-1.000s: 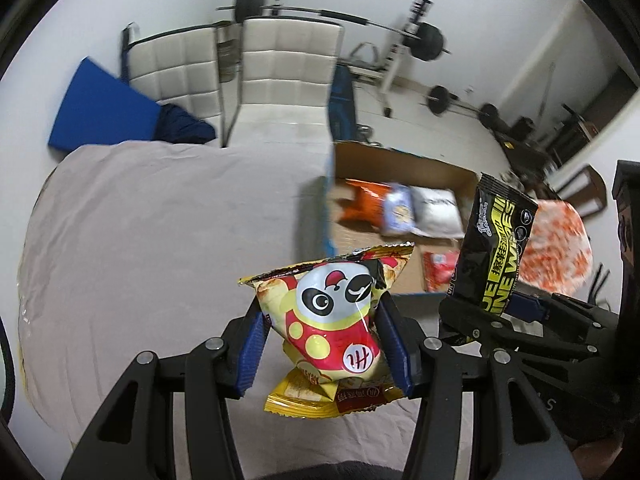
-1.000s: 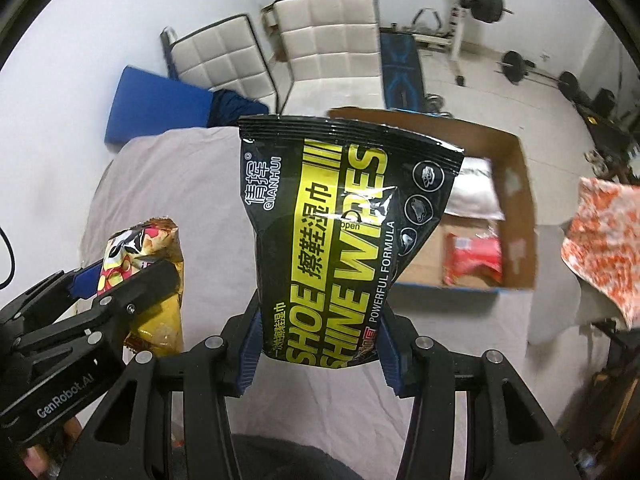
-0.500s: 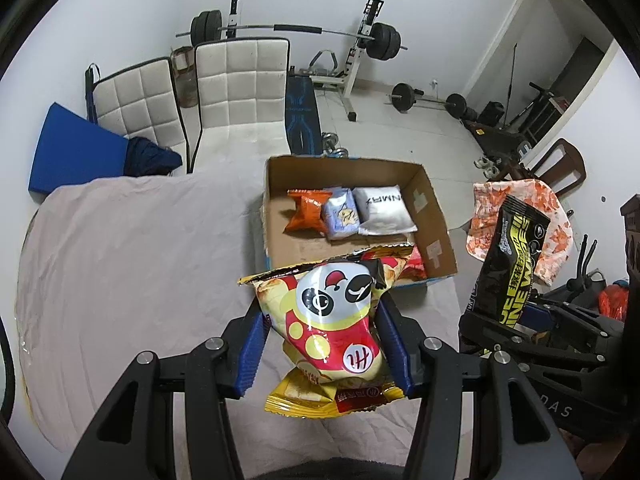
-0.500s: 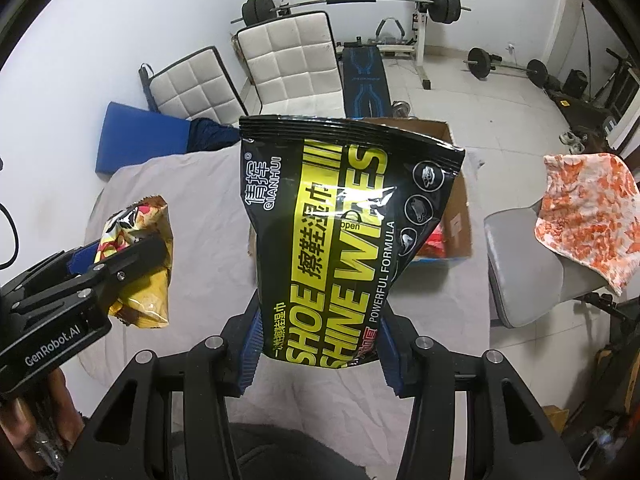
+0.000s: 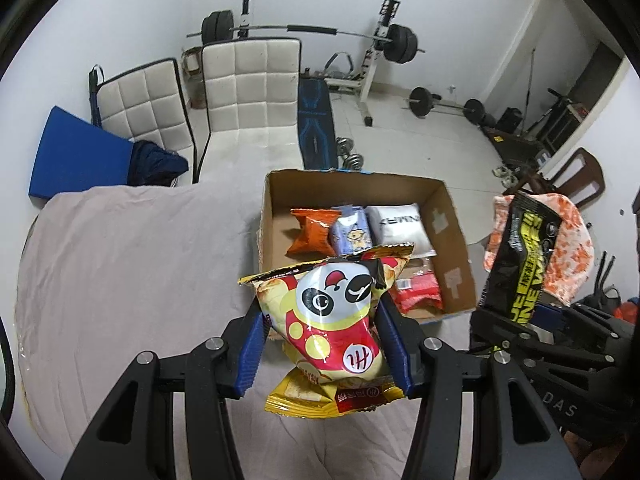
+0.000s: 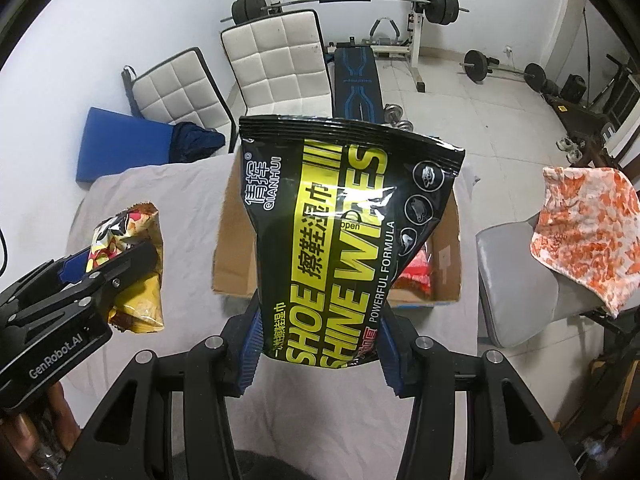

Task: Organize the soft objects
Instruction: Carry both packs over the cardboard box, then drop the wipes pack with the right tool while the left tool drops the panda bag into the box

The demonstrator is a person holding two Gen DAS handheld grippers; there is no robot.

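My left gripper [image 5: 320,332] is shut on a yellow and red panda snack bag [image 5: 332,320], held above the cloth-covered table in front of the cardboard box [image 5: 456,248]. My right gripper [image 6: 318,332] is shut on a black and yellow shoe wipes pack [image 6: 340,240], held upright in front of the box [image 6: 230,240]. The box holds an orange bag [image 5: 310,232], a blue pouch [image 5: 354,232], a white pack [image 5: 400,226] and a red pack [image 5: 420,292]. Each gripper shows in the other's view: the right with the wipes pack [image 5: 524,264], the left with the snack bag [image 6: 132,264].
The table is draped in a grey cloth [image 5: 120,272]. Two white padded chairs [image 5: 248,92] stand behind it, with a blue cushion [image 5: 76,156] to the left. A grey chair with an orange patterned cloth [image 6: 584,232] stands to the right. Weight equipment [image 5: 384,48] lines the back wall.
Both grippers have kept their packs. The views have shifted, so the box now sits more centred and a little closer ahead of both grippers.
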